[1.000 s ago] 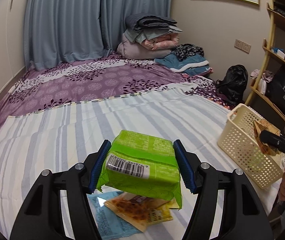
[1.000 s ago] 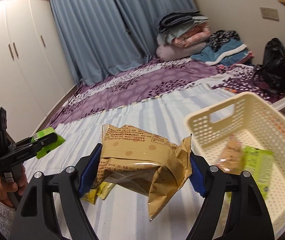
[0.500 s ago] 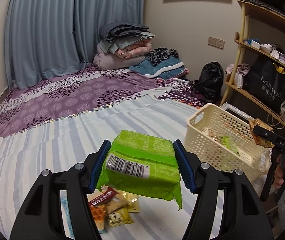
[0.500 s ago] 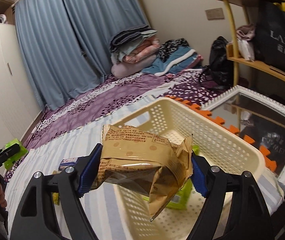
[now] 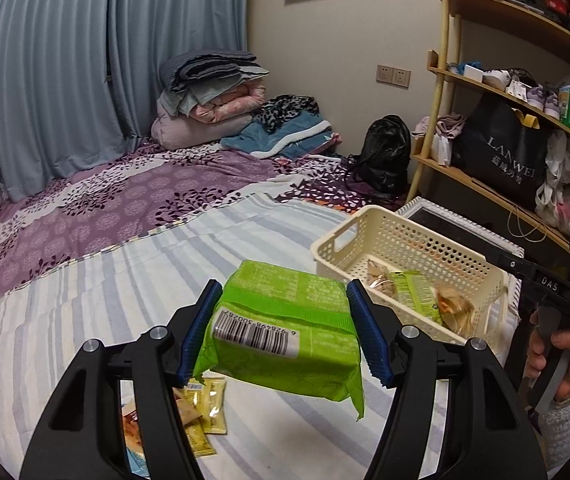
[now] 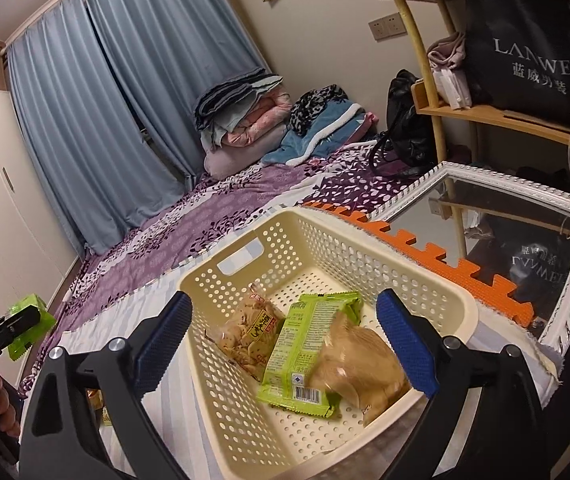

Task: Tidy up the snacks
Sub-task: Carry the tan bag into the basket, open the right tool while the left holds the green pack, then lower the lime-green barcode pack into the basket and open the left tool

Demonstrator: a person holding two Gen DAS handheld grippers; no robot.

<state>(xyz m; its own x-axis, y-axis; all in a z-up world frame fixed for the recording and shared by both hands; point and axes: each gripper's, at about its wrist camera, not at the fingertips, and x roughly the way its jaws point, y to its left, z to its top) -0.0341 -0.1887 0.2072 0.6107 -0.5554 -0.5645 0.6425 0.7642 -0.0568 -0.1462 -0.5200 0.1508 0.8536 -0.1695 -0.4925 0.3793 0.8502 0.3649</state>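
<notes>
Only the left wrist view shows the loose snack sachets (image 5: 205, 408) lying on the striped bedsheet (image 5: 133, 280), below the left gripper (image 5: 285, 334); only the right wrist view shows the full inside of the cream basket (image 6: 429, 280). The left gripper is clamped on a green snack pack (image 5: 285, 332), held above the sheet to the left of the basket (image 5: 365, 224), its long axis running across from pad to pad and the barcode face turned toward the camera. The right gripper (image 6: 285, 344) is above the basket, its jaws opening with nothing pressed between them. In the basket lie a brown snack bag (image 6: 361, 364), blurred, a flat green packet (image 6: 305, 352) and a clear cracker bag (image 6: 249, 332).
</notes>
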